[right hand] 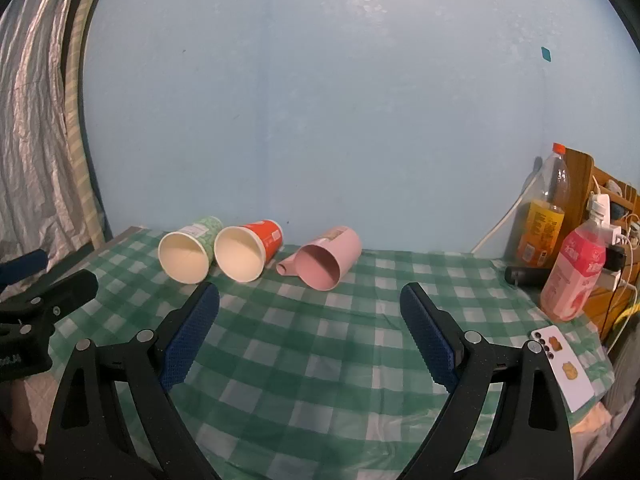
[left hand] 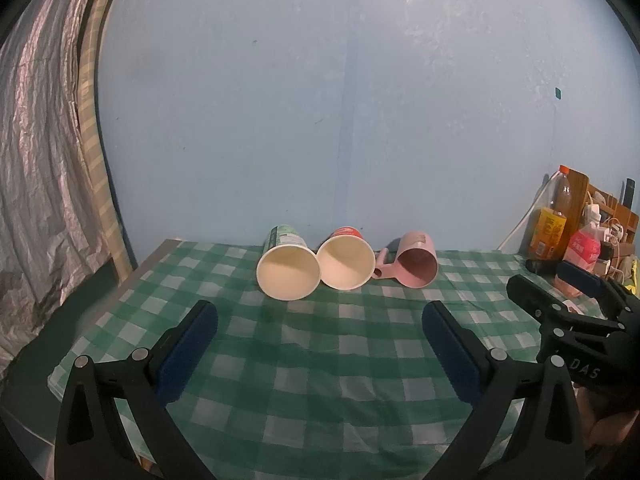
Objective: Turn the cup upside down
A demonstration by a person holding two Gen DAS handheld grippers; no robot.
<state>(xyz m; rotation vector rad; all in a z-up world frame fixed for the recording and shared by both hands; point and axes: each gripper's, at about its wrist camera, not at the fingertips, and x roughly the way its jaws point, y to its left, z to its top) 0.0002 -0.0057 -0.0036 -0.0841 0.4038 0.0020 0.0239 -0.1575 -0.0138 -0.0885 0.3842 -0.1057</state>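
Here, we held both grippers above a table [left hand: 320, 380] spread with a green-and-white checked cloth, and three cups lay on their sides in a row near its far edge, against a pale blue wall [left hand: 320, 100]. Our left gripper [left hand: 320, 312] stood wide, its blue-padded fingers [left hand: 192, 344] clear of everything, hovering over the near cloth with the row ahead of it. Our right gripper [right hand: 310, 300] was spread just as wide and gripped nothing; it hung to the right of the left one, well short of the cups. The green cup [left hand: 288, 268] lay at the left end, its cream mouth turned toward us. The red cup [left hand: 346, 262] lay just beside it, the two rims touching or nearly so in the left wrist view. The pink mug [left hand: 416, 260] lay at the right end, a little apart from the red cup, its mouth toward us and its handle [left hand: 382, 266] pointing left along the cloth. At the table's right edge stood an orange-capped bottle [right hand: 544, 224] holding amber drink and a pink bottle [right hand: 576, 272] in front of it, with a dark cylinder [right hand: 524, 276] lying on its side near them. A white phone [right hand: 564, 368] lay face down at the near right corner. Behind the bottles we saw a wooden rack [right hand: 600, 188] strung with white cables. A silvery curtain [left hand: 36, 180] hung at the left.
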